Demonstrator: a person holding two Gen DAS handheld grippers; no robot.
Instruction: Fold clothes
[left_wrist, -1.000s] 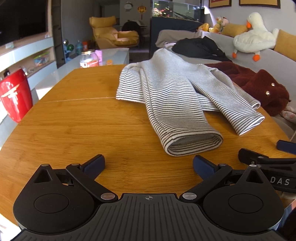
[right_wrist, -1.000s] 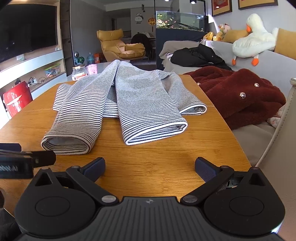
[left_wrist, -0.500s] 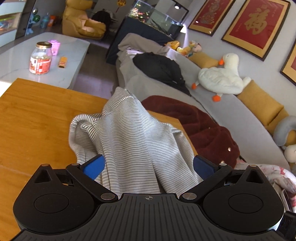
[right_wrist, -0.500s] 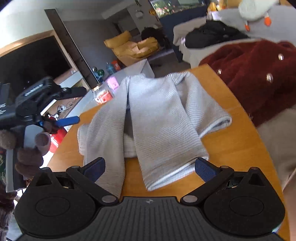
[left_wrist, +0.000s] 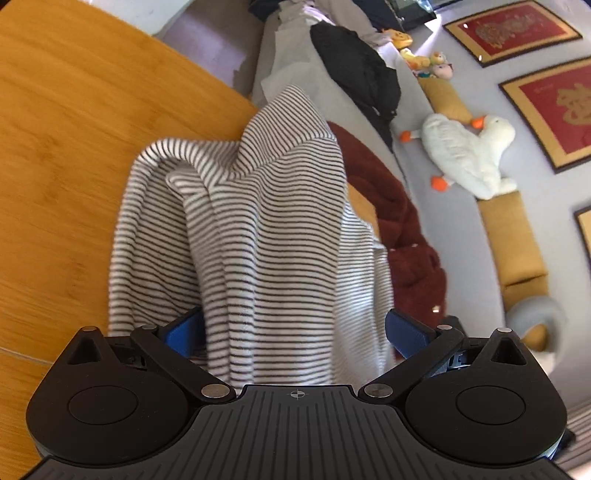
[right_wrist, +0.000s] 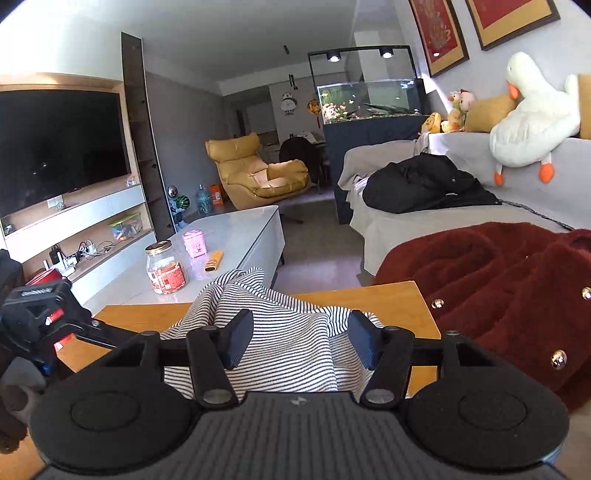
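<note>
A black-and-white striped garment lies loosely bunched on the wooden table. My left gripper is open and low over its near end. The cloth lies between the blue pads and drapes over part of the left one. In the right wrist view the same garment fills the gap of my right gripper. Its jaws are closing, about half way in, and the black pads show no clear pinch on the cloth. The left gripper, held by a hand, shows at the left edge.
A dark red fuzzy coat hangs over the table's right edge onto the grey sofa. A black jacket and a white duck plush rest on the sofa. Beyond the table, a glass jar stands on a white coffee table.
Both grippers have moved forward from the table's near edge over the striped garment. The left view has rolled and swung toward the sofa. The right jaws have narrowed around the cloth.
</note>
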